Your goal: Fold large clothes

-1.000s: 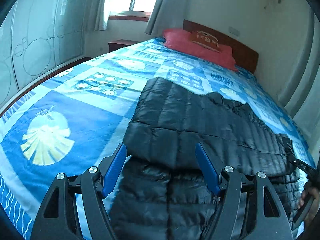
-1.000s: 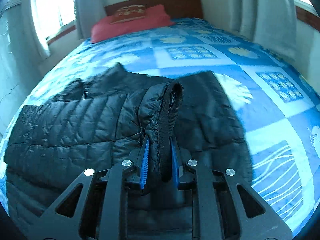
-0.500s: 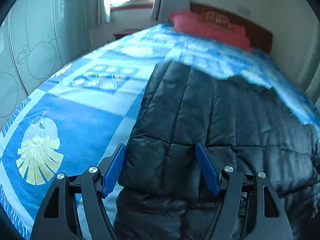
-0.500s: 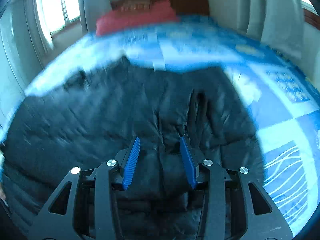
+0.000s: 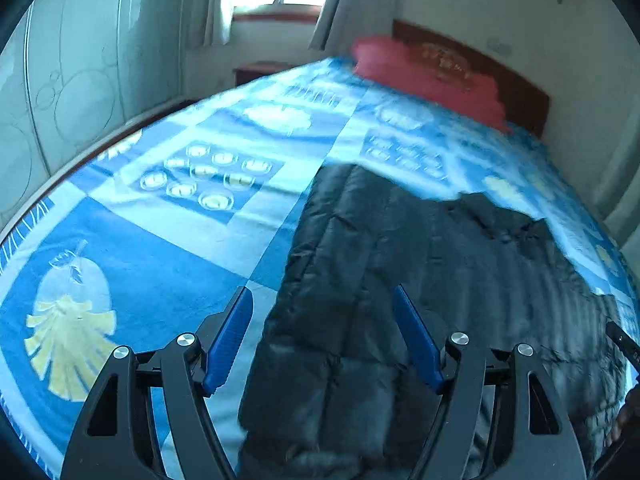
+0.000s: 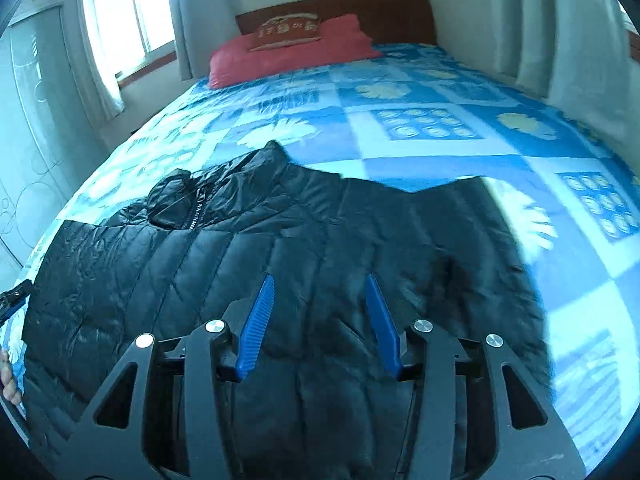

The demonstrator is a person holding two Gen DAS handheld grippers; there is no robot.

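On bed (image 6: 400,152), flat black jacket (image 6: 280,248)

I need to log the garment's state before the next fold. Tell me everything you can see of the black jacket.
The black puffer jacket is a shiny, quilted, padded coat lying spread flat across the blue patterned bedspread. Its stand-up collar points toward the headboard, with a zipper open near the neck. The panels look folded inward. Both the right tongs and the left tongs hang open above it, gripping nothing.
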